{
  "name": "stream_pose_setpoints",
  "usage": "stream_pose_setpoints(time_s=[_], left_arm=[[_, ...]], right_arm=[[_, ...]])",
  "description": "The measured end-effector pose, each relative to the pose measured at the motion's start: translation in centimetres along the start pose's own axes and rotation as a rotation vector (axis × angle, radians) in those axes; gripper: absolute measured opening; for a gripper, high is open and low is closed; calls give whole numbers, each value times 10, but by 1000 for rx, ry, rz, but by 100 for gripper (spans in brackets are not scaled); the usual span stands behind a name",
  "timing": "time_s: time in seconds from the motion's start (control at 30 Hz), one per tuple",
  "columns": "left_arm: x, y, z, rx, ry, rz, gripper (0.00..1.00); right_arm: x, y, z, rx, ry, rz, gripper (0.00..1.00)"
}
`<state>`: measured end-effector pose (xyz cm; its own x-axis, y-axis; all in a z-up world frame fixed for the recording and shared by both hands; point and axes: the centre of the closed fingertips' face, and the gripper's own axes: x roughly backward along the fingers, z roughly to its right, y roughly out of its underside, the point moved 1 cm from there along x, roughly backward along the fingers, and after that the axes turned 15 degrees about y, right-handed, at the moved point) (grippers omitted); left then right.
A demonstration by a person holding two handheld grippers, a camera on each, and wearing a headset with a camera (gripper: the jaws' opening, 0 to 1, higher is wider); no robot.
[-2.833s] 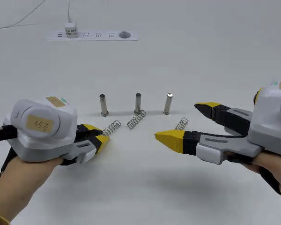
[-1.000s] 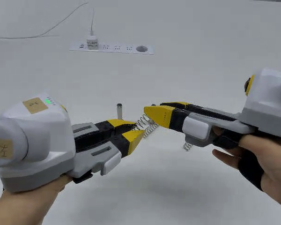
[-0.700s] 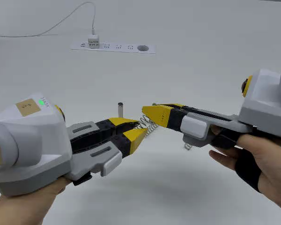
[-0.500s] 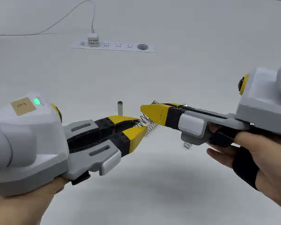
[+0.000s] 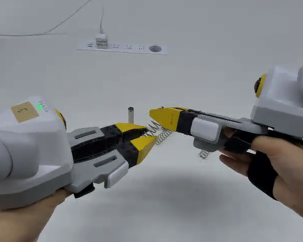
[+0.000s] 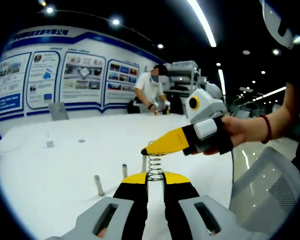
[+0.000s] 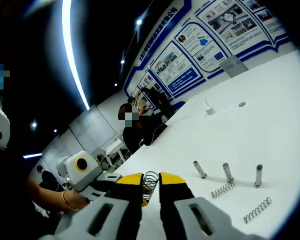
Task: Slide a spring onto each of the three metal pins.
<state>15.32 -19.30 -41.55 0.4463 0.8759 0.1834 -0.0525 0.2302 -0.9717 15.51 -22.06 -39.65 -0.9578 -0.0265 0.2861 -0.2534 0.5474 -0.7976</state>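
One spring (image 6: 155, 167) is held up in the air above the table (image 5: 202, 201), well apart from the pins. Its low end is pinched by the left gripper (image 6: 155, 178), whose jaws are pressed in on it with just a thin gap left. Its other end is pinched by the right gripper (image 7: 151, 180). In the right gripper view the round end of the spring is seen between the two yellow tips. In the left gripper view the spring stands up straight. The right gripper is seen there at 12 o'clock of it, with its tip touching the top coil.

In the head view the spring is seen in the middle. The left gripper comes in from 8 o'clock and the right gripper from 3 o'clock, and each is held in a hand.

The three pins (image 7: 228, 172) stand upright in a row on the table. In the right gripper view they are seen at 3 o'clock of the held spring. The pins are bare. Two loose springs (image 7: 222, 189) lie flat on the table just beside the pins, at about 6 o'clock of them.

A power strip (image 5: 122, 47) lies far back on the table, at 12 o'clock in the head view. A white plug is set in it.
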Motion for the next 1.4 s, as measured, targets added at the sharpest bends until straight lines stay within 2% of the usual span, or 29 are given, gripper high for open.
stream_pose_setpoints(time_s=[0.2, 0.47, 0.6, 0.87, 0.97, 1.07, 1.23, 1.4], left_arm=[[3, 3, -4, -32, -27, -51, 11], [7, 10, -10, -33, -60, -92, 12], [9, 13, -13, -45, -77, -112, 17], [14, 24, -18, -32, -106, -157, 26], [15, 27, -19, -27, -112, -165, 30], [16, 30, -19, -22, -113, -166, 31], [17, 33, -21, -21, -123, -175, 34], [17, 36, -22, -13, -128, -175, 40]], right_arm=[[-4, 3, -4, 47, -10, -13, 12], [-11, 7, -7, 142, 1, -26, 12], [-14, 9, -8, 190, 12, -34, 12], [-21, 8, -7, 281, 27, -26, 11], [-25, 8, -3, 374, 42, -20, 11], [-29, 7, -4, 422, 45, -10, 12], [-37, 4, 0, 466, 66, -5, 12], [-48, -4, 6, 474, 99, 6, 12]])
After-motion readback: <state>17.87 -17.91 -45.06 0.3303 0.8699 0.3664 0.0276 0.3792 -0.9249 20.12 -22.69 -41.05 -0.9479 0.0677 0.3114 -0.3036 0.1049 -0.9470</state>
